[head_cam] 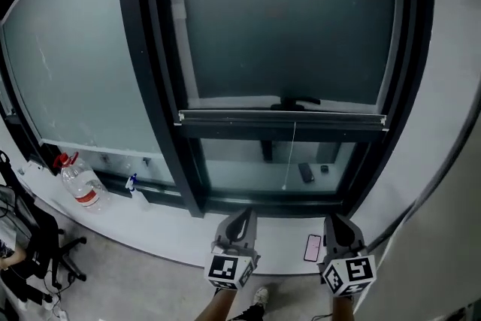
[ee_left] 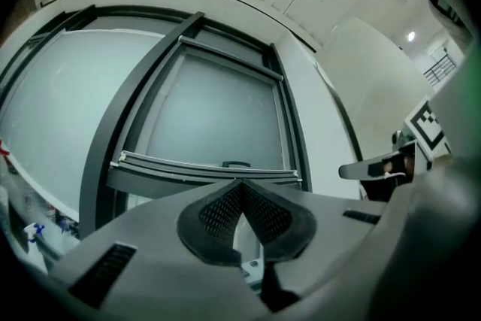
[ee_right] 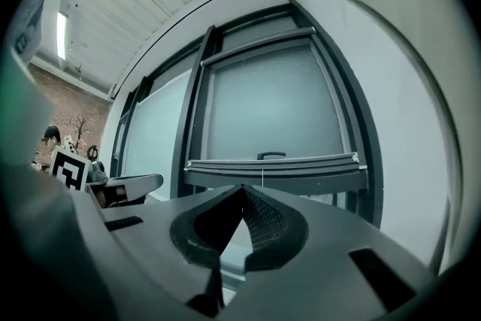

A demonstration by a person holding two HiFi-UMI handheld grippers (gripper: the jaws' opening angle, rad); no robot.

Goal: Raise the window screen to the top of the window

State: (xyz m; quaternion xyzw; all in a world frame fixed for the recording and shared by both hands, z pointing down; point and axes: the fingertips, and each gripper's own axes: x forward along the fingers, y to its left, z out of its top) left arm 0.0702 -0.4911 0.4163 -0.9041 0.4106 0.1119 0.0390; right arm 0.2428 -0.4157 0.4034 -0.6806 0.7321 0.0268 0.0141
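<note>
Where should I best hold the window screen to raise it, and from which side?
Probably the small black handle at the middle of the screen's bottom bar, approached straight from the room side. It stands as a loop above the flat bar, so jaws can close on it, and being centred it should lift the bar level.

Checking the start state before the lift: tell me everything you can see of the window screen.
The window screen is a dark, dull sheet filling the upper part of the black window frame. It ends in a pale, metal-looking bottom rail lying level across the opening, well above the sill. A dark handle sits at the rail's middle, and a thin cord hangs straight down below. Nothing touches it: the left gripper and right gripper are short of it, fingers shut.
</note>
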